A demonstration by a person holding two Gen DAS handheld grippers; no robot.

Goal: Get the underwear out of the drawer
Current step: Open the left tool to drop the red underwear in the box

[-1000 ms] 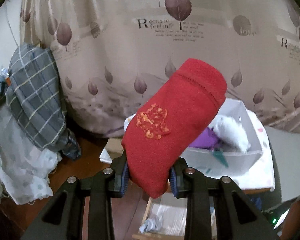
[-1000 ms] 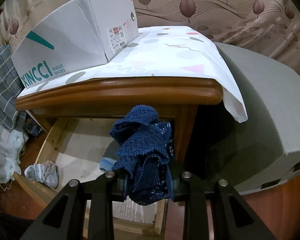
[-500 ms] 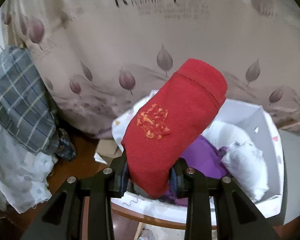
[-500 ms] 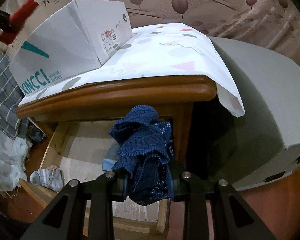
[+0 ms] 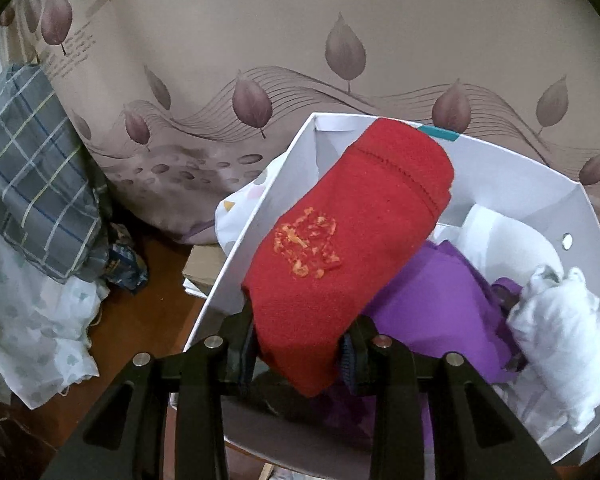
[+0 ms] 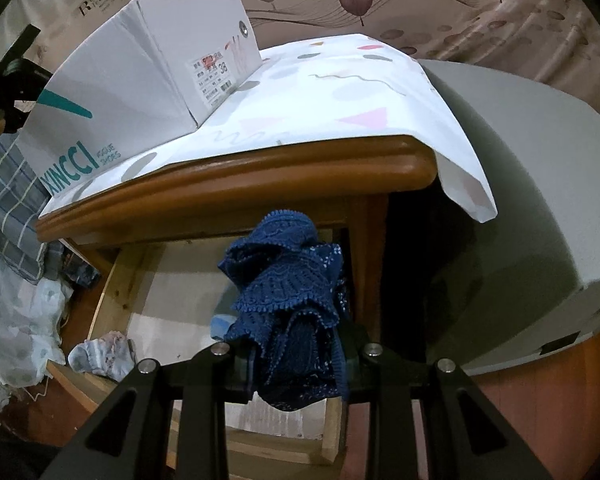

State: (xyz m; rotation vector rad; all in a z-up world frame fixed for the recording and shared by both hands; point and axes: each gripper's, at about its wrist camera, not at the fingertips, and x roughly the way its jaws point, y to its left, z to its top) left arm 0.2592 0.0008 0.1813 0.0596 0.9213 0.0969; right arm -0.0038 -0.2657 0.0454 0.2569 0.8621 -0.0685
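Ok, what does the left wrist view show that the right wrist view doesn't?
Only the left wrist view: the left claw shut on rolled red underwear above the open white cardboard shoebox, with purple cloth and a white bundle inside.
Only the right wrist view: the right claw shut on dark blue lace underwear, over the open wooden drawer holding a pale sock.
Both: the shoebox, the leaf-print curtain, grey plaid fabric.
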